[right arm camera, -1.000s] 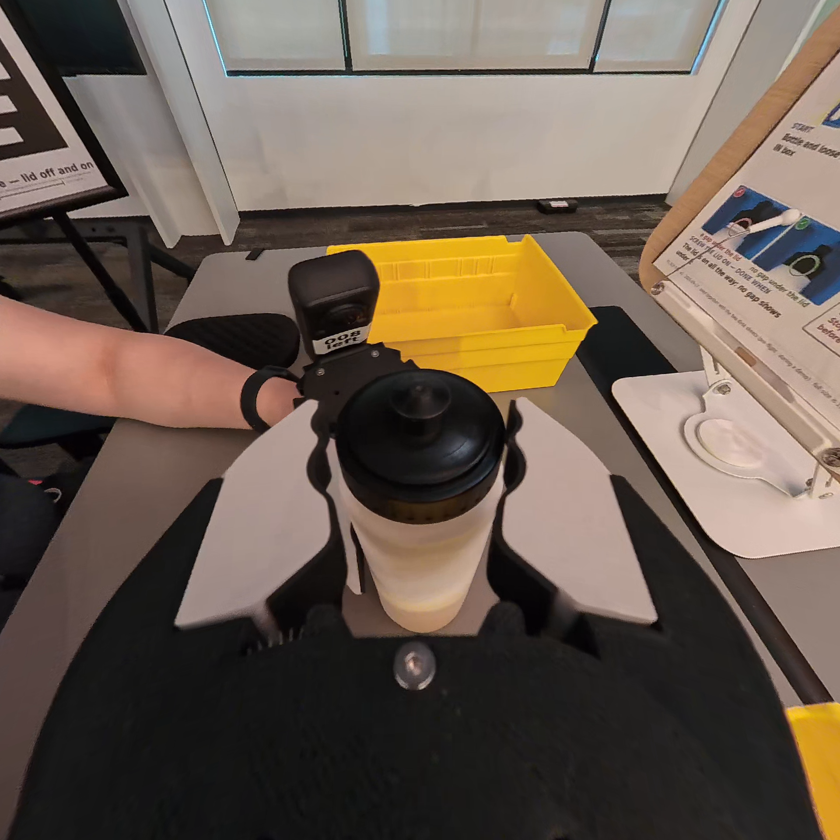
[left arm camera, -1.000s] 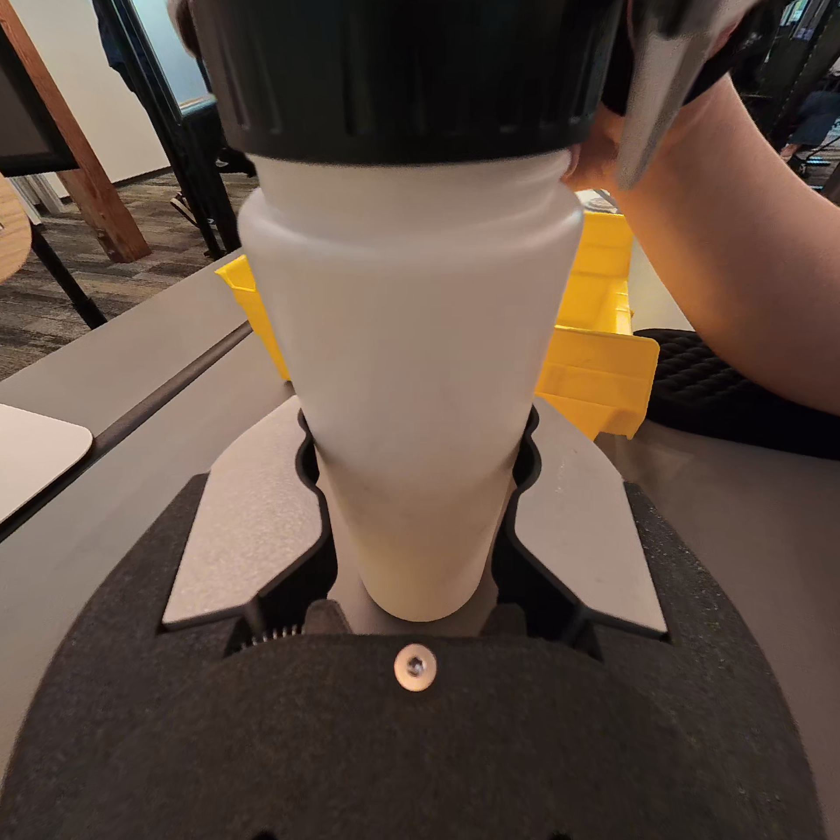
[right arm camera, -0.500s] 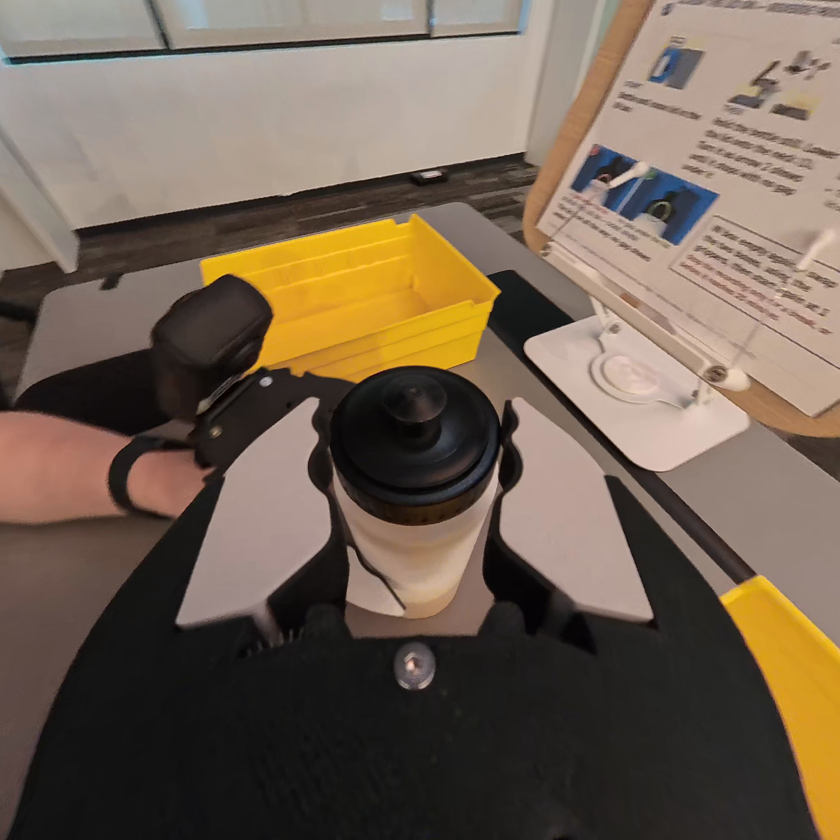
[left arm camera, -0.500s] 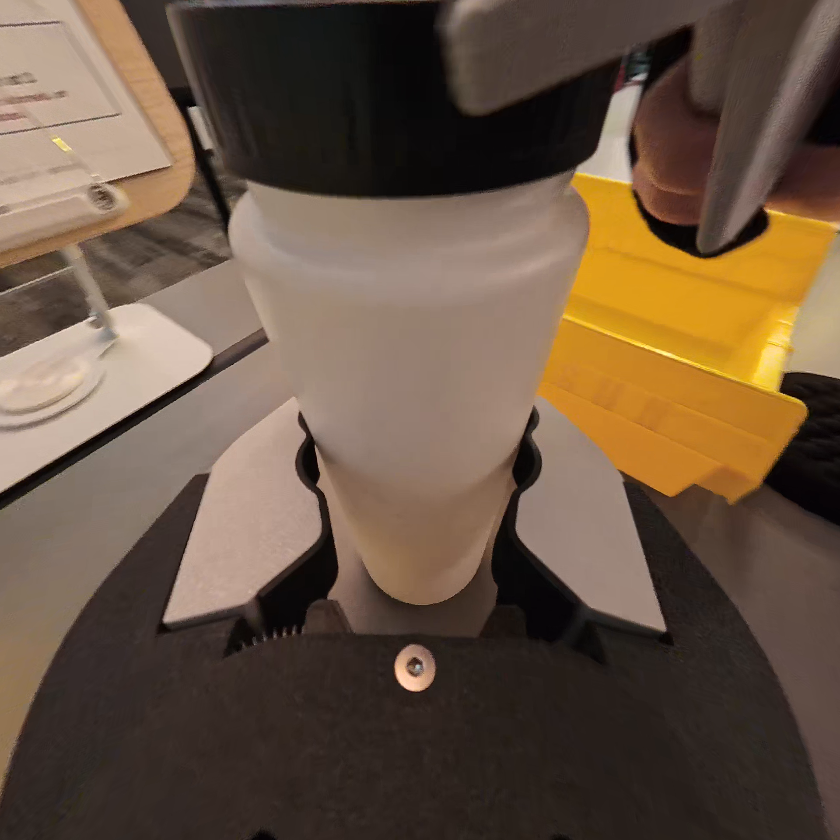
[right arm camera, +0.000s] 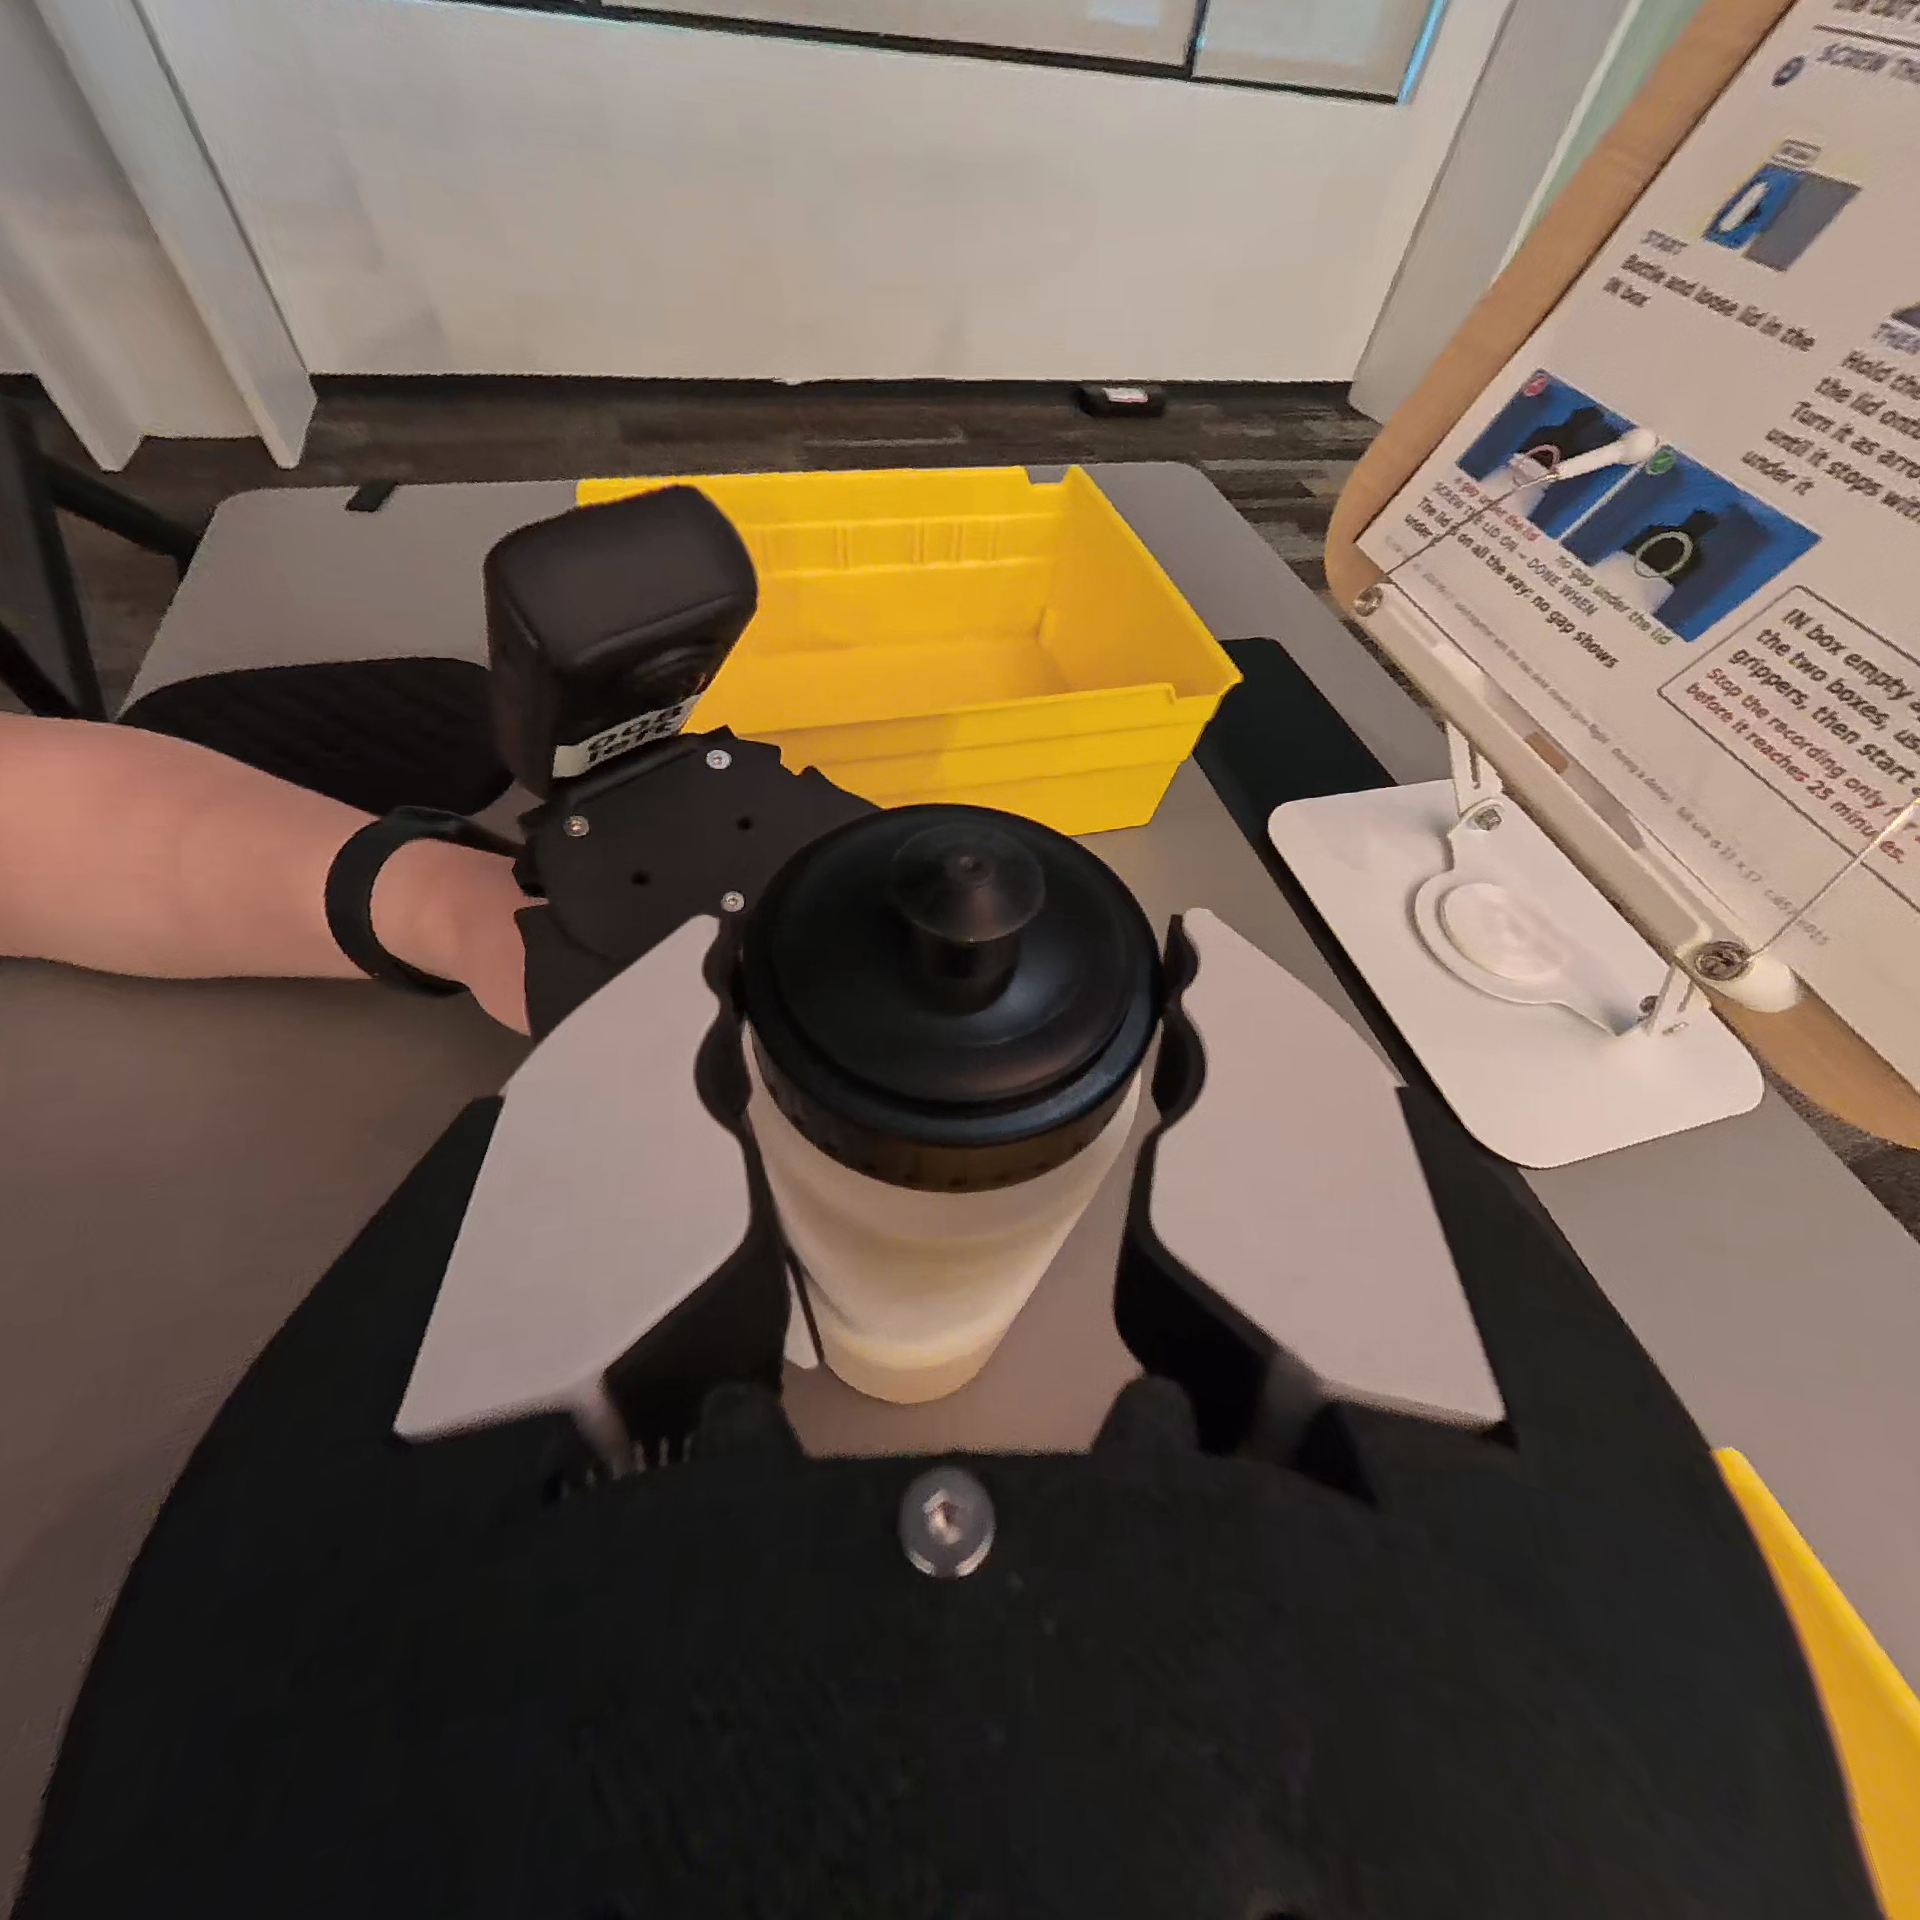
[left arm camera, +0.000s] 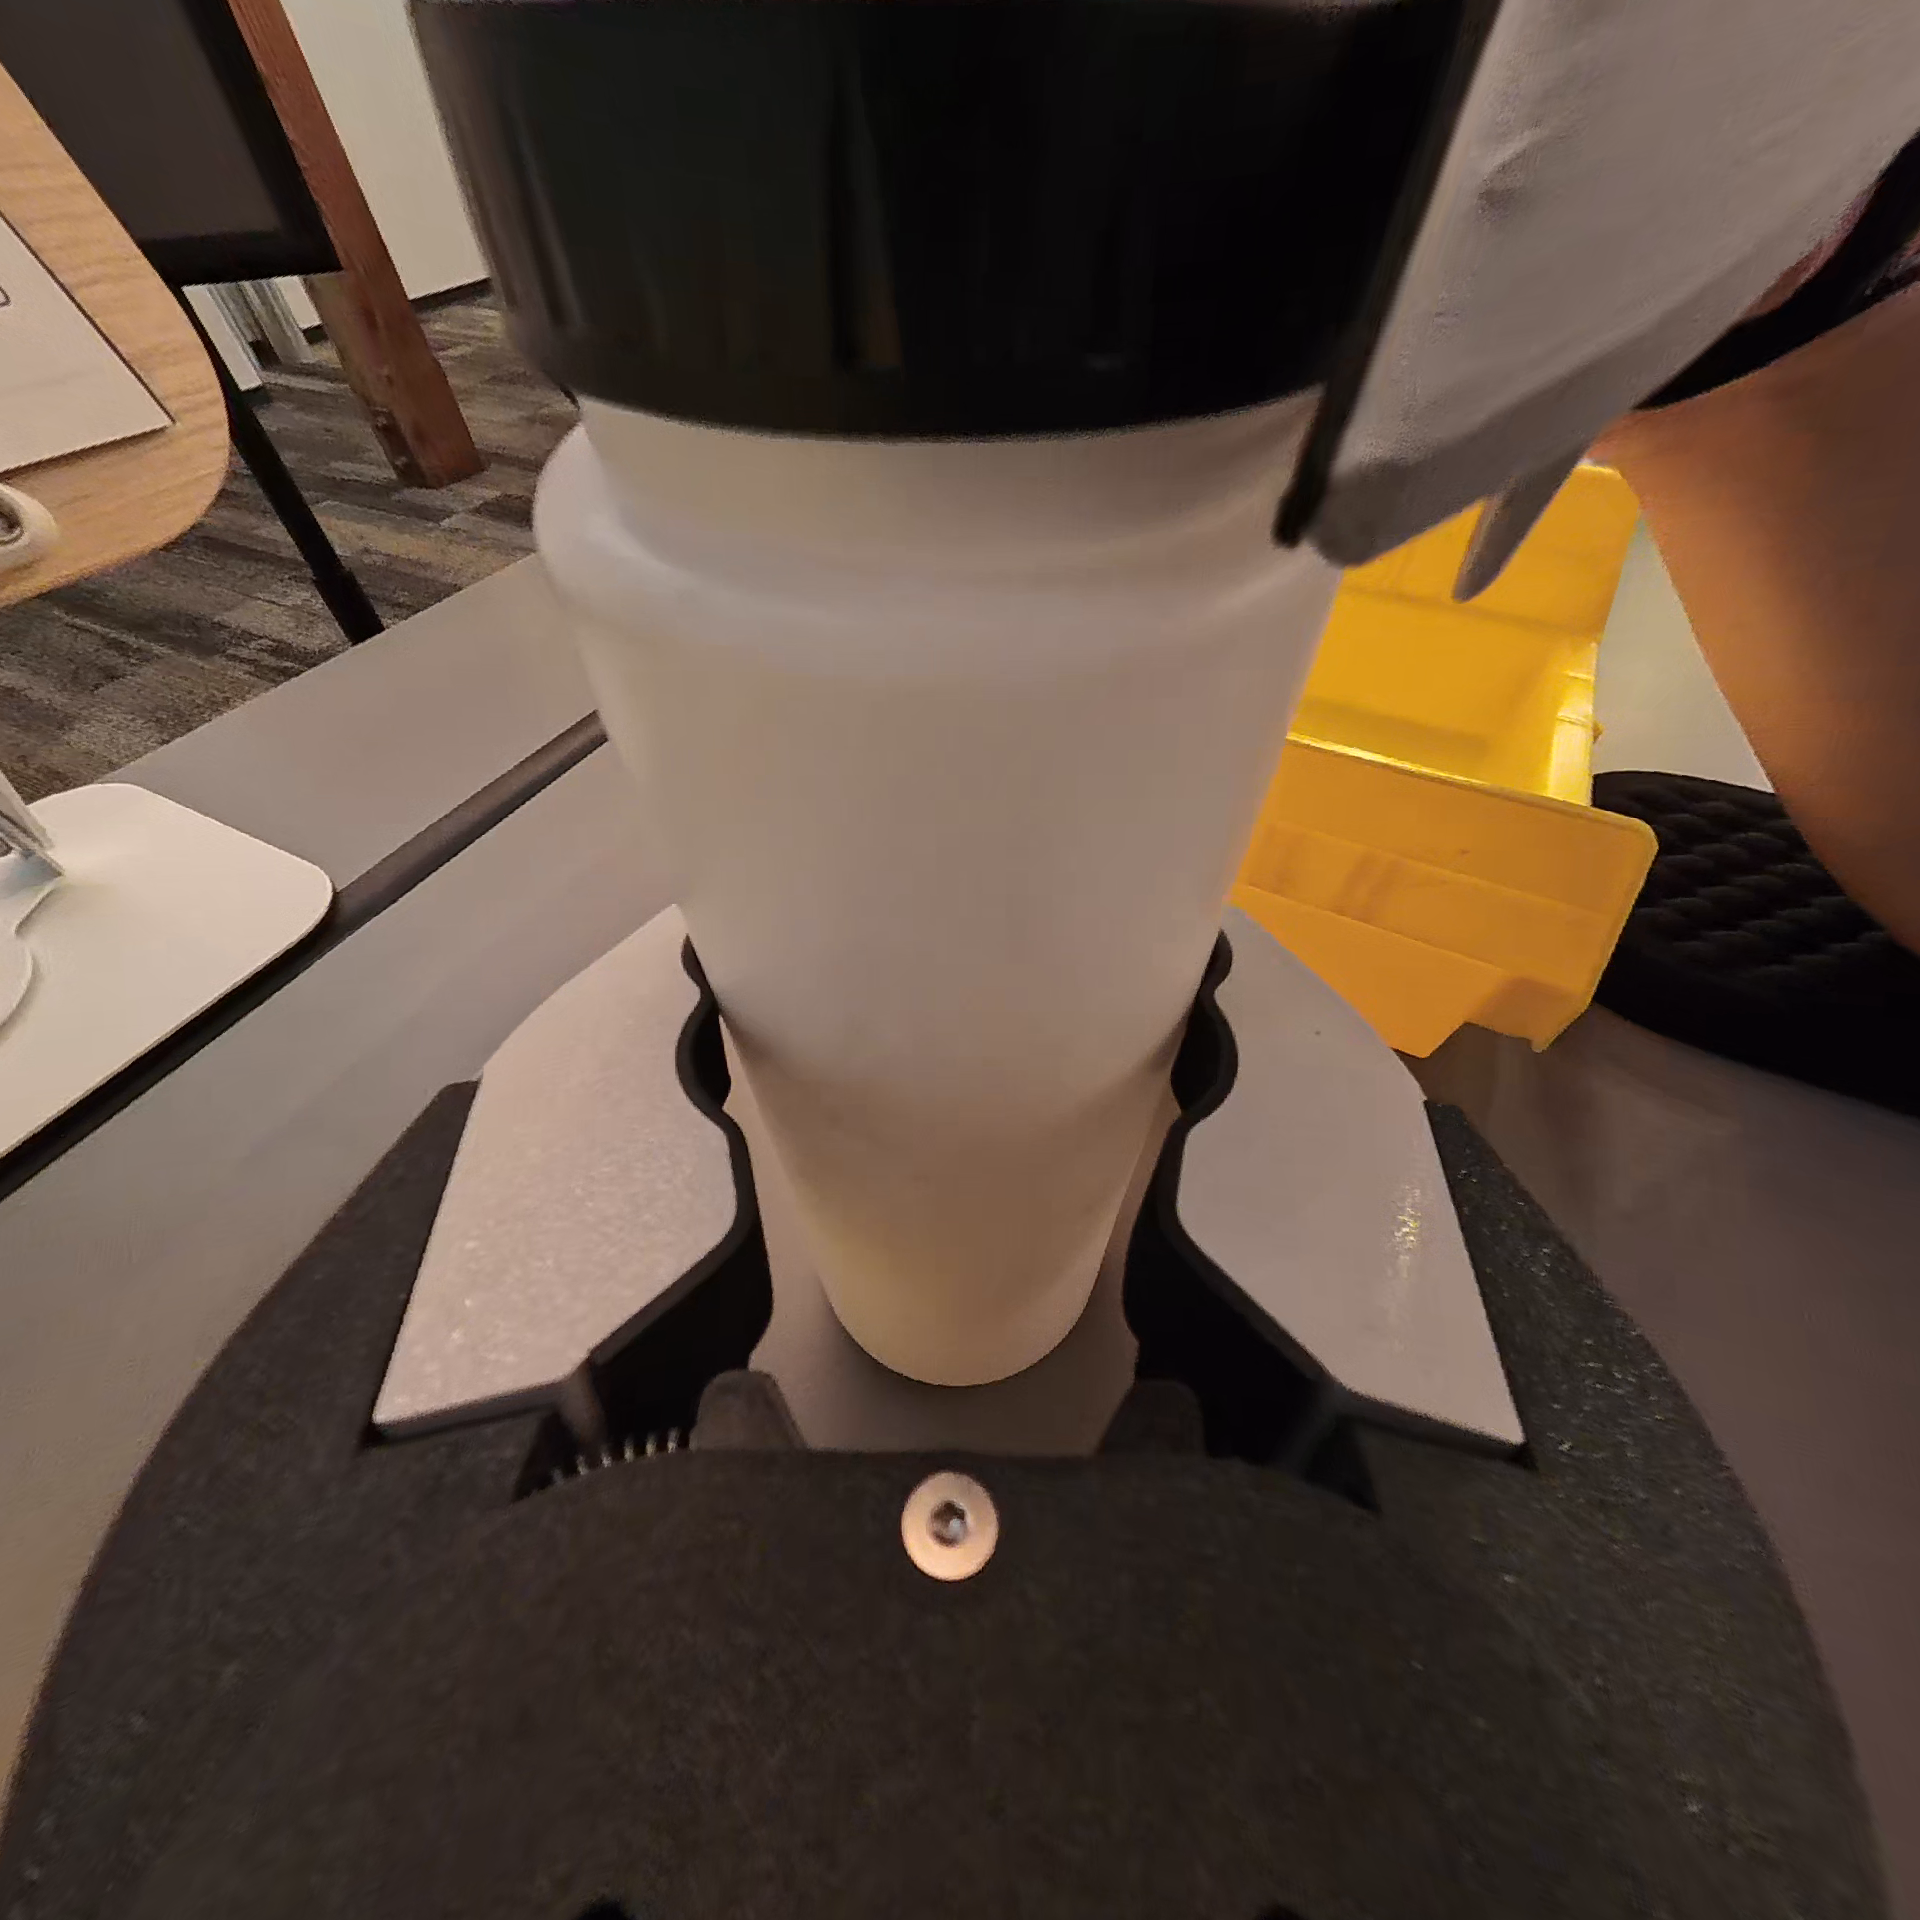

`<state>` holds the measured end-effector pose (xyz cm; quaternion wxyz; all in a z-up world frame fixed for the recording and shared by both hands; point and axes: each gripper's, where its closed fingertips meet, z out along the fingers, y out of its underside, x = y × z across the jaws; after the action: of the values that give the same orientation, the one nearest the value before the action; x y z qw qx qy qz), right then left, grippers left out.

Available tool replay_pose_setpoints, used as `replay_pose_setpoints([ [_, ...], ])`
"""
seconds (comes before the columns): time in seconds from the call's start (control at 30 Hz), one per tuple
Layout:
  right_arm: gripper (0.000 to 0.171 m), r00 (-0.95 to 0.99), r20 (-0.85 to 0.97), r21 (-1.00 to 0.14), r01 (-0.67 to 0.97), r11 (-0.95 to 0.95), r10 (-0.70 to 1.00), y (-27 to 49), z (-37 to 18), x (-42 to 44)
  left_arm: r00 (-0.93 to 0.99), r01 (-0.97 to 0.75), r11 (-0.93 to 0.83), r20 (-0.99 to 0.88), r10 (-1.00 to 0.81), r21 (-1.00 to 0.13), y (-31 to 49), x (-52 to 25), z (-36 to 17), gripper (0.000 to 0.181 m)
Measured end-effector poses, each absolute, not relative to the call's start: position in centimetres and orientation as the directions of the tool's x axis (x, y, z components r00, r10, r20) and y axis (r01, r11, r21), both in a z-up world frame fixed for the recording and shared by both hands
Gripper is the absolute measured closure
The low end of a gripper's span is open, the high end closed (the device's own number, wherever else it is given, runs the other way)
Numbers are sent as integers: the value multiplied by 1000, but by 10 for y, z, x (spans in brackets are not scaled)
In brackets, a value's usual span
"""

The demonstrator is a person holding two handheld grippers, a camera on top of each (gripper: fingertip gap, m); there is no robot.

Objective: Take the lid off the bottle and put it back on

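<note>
Standing upright on the grey surface (right arm camera: 260,1143), the white squeeze bottle (left arm camera: 935,831) is clamped low on its body by the left tongs (left arm camera: 951,1101), while the right tongs (right arm camera: 951,1039) close from above around its black lid (right arm camera: 951,997).

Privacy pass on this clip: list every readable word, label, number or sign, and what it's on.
Instruction sheet on the wooden board, right wrist view: printed text beside photos; legible, not quoted here.
White sticker on the black camera: short printed tag; not quoted.
Sheet at the left wrist view's edge: too cropped to read.
Bottle, lid, yellow bin: no writing seen.
</note>
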<state>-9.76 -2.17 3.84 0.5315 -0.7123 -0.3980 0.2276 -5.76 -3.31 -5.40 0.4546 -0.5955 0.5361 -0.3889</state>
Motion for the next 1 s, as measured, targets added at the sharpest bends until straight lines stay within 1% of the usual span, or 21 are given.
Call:
replay_pose_setpoints([
  [0.17, 93, 661, 64, -945, 282, -168, 747, -10, 38, -98, 232, -299, -47, -25, -973, -953, -20, -62, -54, 96],
  [0.3, 94, 798, 50, -955, 214, -205, 601, 6, 39, -101, 356, -301, -92, -22, -934, -949, -5, -70, -54, 96],
  [0.37, 93, 848, 74, -960, 203, -194, 524, 11, 40, -103, 376, -307, -97, -27, -926, -947, -1, -73, -55, 96],
  [0.4, 93, 854, 89, -959, 212, -187, 512, 12, 40, -104, 370, -308, -96, -26, -929, -947, 0, -73, -55, 96],
  [0.43, 93, 848, 98, -955, 227, -189, 521, 11, 39, -105, 357, -305, -92, -24, -934, -948, 0, -73, -55, 96],
  [0.5, 90, 796, 94, -948, 255, -191, 598, 7, 38, -105, 320, -298, -83, -18, -947, -951, -2, -72, -54, 96],
  [0.57, 89, 729, 17, -958, 208, -197, 684, 0, 41, -104, 271, -295, -66, -17, -962, -953, -6, -70, -54, 96],
  [0.67, 91, 655, -70, -974, 119, -194, 753, -5, 50, -97, 196, -285, -42, -16, -980, -958, -15, -66, -54, 96],
  [0.73, 93, 578, -89, -975, 116, -189, 811, -14, 51, -101, 184, -281, -36, -17, -983, -959, -17, -65, -54, 96],
  [0.8, 93, 567, -42, -972, 167, -165, 822, -16, 48, -99, 171, -284, -28, -22, -985, -958, -19, -64, -54, 96],
  [0.83, 99, 590, 4, -967, 207, -146, 807, -15, 47, -97, 172, -286, -29, -22, -985, -958, -19, -65, -54, 96],
  [0.87, 99, 603, 35, -965, 228, -129, 797, -13, 47, -97, 185, -287, -31, -24, -982, -957, -17, -65, -54, 96],
  [1.0, 99, 684, 32, -960, 223, -167, 728, -2, 47, -97, 281, -296, -58, -29, -959, -953, -5, -70, -54, 96],
])
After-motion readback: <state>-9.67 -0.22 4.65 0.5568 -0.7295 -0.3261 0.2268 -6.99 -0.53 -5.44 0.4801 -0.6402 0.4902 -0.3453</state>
